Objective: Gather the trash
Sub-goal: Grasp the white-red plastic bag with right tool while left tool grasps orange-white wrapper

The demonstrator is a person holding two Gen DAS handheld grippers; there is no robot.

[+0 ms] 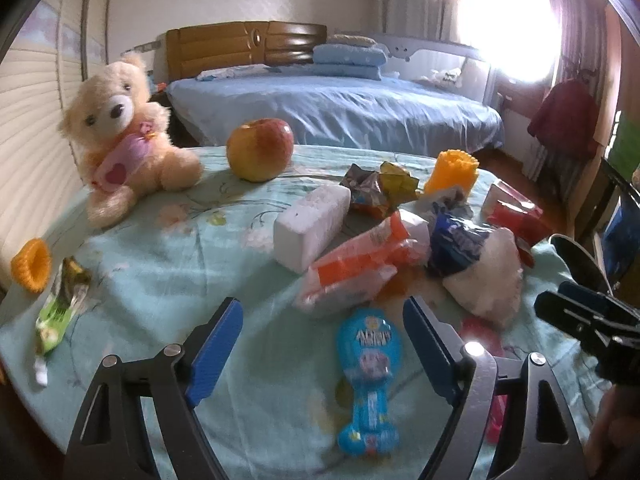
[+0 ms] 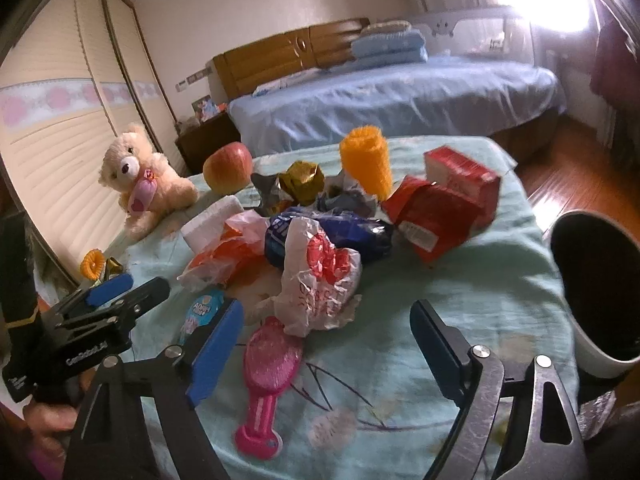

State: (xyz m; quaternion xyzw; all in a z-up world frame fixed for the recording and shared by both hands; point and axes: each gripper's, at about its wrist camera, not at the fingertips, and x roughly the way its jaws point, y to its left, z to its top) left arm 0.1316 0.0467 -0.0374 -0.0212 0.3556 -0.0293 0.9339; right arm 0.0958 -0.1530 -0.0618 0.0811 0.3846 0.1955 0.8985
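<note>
A heap of trash lies on the pale green cloth (image 2: pixel 460 280): an orange-and-white wrapper (image 1: pixel 356 268), a blue bag (image 1: pixel 460 244), a white plastic bag with red print (image 2: pixel 320 280), crumpled foil wrappers (image 1: pixel 376 188) and red cartons (image 2: pixel 440 204). A green wrapper (image 1: pixel 60 308) lies apart at the left. My left gripper (image 1: pixel 324 312) is open just above a blue toy package (image 1: pixel 368 376), not touching it. My right gripper (image 2: pixel 328 316) is open near the white bag, over a pink toy brush (image 2: pixel 268 376). A white bin with a dark inside (image 2: pixel 596 292) stands at the right.
A teddy bear (image 1: pixel 120 140), an apple (image 1: pixel 260 148), a white foam block (image 1: pixel 312 224), an orange knitted cup (image 2: pixel 366 160) and an orange ring (image 1: pixel 32 266) share the table. Behind it stands a blue bed (image 1: pixel 340 108). A wardrobe is on the left.
</note>
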